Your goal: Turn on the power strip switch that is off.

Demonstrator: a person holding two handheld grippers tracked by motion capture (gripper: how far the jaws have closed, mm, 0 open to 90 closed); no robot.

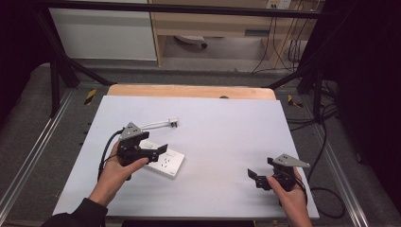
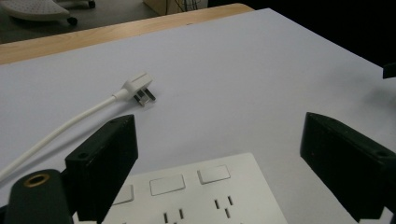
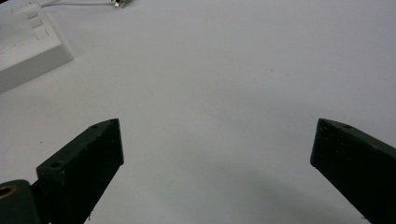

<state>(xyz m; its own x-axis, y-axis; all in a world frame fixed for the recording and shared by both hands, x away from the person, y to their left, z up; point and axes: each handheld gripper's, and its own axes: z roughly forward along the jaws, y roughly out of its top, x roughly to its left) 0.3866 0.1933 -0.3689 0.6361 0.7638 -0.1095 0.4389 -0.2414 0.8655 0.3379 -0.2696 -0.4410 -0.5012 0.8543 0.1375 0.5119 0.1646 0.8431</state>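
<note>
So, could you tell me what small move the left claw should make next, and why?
Probably lower the left claw a little and close it on the white power strip. Its jaws stand open on either side of the strip's near end and do not press on it. The strip's plug lies loose on the table, and the right claw hangs open, well away from both.

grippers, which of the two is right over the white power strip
The left gripper: its open jaws straddle the power strip without pressing it. The right gripper sits apart over bare table.
</note>
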